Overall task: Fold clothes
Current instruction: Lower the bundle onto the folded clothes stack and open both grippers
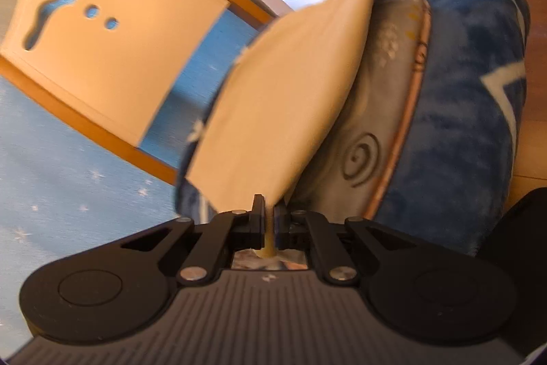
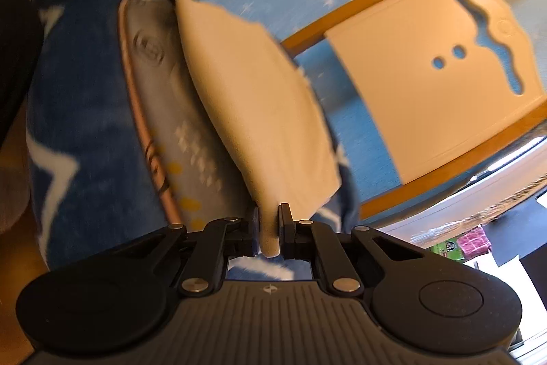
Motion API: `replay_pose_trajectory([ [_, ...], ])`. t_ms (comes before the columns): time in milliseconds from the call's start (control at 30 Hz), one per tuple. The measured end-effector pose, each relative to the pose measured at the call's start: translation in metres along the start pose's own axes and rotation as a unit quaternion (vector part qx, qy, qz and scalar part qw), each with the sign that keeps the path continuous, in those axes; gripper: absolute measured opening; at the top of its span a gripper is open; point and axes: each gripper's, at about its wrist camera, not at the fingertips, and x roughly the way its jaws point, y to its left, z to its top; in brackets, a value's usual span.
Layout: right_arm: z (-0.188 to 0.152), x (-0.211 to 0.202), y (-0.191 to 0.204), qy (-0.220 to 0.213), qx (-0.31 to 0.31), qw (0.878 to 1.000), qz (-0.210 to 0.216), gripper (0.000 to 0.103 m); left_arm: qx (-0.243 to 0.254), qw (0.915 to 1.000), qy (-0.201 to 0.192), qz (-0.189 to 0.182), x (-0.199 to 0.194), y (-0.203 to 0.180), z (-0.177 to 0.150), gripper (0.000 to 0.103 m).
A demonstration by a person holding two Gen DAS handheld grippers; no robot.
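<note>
Above a star-printed blue blanket and a wooden headboard, a cream cloth hangs stretched in the air between 2 hand-held grippers, left gripper and right gripper, each clamped tight on an opposite corner.

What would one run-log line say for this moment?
step: fold, mid-lift | left gripper: shut on beige cloth | right gripper: shut on beige cloth | cloth: stretched between both, above blue blanket
</note>
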Motion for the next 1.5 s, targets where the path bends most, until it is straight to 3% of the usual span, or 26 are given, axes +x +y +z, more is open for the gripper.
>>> replay_pose_trajectory([
  [300,-0.008,0.003,0.019,0.007,-0.013,1.0,0.015,0.008,0.011,0.9998,0.014,-0.011,-0.003,-0.03,-0.016,0.003],
  [400,-0.011,0.0,0.02,0.011,-0.02,1.0,0.008,0.016,0.009,0.9999,0.012,-0.005,-0.003,-0.029,-0.017,0.006],
  [600,-0.012,0.0,0.017,0.007,-0.006,1.0,0.01,0.007,0.021,0.9997,0.012,0.005,-0.002,-0.034,-0.018,0.003],
  [733,-0.01,-0.009,0.013,-0.003,0.005,1.0,0.005,0.007,0.011,0.9999,0.007,0.007,-0.012,-0.031,-0.018,0.003],
  [933,-0.014,0.001,0.026,0.015,-0.007,1.0,0.01,0.01,0.023,0.9996,0.017,0.005,-0.006,-0.039,-0.019,0.003],
  [1100,-0.016,-0.007,0.021,0.023,0.023,0.999,0.015,0.011,0.002,0.9997,0.025,0.006,-0.012,-0.034,-0.026,0.006],
  [1200,-0.014,-0.02,0.015,0.009,0.075,0.997,0.032,0.011,-0.03,0.9992,0.028,0.003,-0.02,-0.027,-0.034,0.007],
  [1367,-0.003,-0.025,-0.003,-0.03,0.187,0.981,0.048,0.011,-0.107,0.9941,0.015,0.006,-0.036,-0.01,-0.037,0.007],
  [1500,0.002,-0.009,-0.008,-0.027,0.23,0.971,0.066,0.012,-0.126,0.992,0.005,-0.001,-0.034,-0.006,-0.028,0.007],
])
